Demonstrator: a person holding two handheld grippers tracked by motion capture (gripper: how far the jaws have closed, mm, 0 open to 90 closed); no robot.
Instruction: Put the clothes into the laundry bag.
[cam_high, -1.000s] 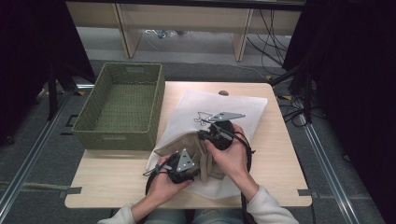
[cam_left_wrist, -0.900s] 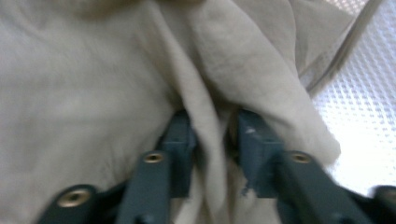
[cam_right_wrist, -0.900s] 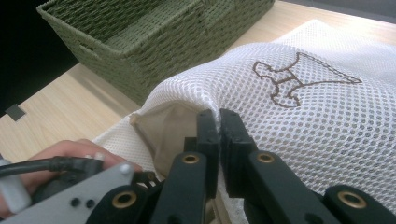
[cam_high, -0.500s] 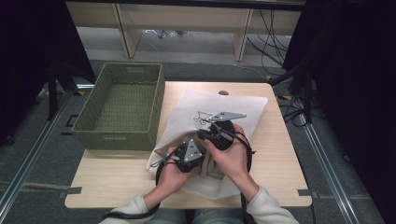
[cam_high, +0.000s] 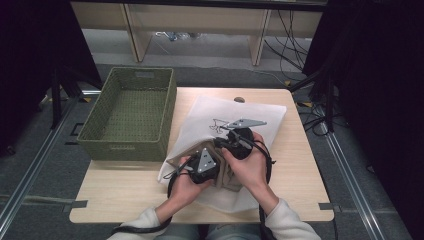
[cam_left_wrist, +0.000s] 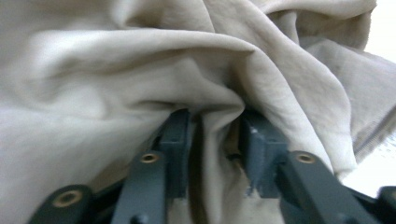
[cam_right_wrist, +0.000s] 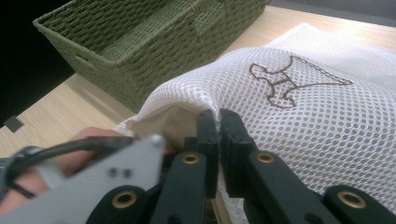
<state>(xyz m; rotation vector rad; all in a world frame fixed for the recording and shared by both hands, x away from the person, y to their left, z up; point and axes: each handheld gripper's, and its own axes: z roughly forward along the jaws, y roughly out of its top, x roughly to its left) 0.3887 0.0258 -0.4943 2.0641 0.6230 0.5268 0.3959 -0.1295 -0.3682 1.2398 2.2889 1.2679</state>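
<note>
a light wooden table (cam_high: 125, 192) stands on a grey floor, with dark curtains at both sides and pale wooden shelving and loose cables beyond its far edge. a green woven basket (cam_high: 131, 114) sits on the table's left part, its left wall overhanging the table edge. a white mesh bag (cam_high: 260, 117) with a brown stitched emblem (cam_right_wrist: 292, 81) lies across the middle, just beside the basket's right wall; its open mouth faces the person. a beige cloth (cam_left_wrist: 140, 74) lies bunched at that mouth, partly under the mesh.

the left gripper (cam_left_wrist: 215, 154) is pushed into the cloth; its jaws stand partly apart with a fold of the fabric between them, and whether they pinch it cannot be told. the right gripper (cam_right_wrist: 218, 140) has its jaws nearly together on the rim of the mesh bag, lifting it over the cloth. in the high view both hands sit close together at the near middle of the table, the left hand (cam_high: 185, 187) touching the right hand (cam_high: 252, 170).

bare tabletop lies at the near left corner and along the right edge.
</note>
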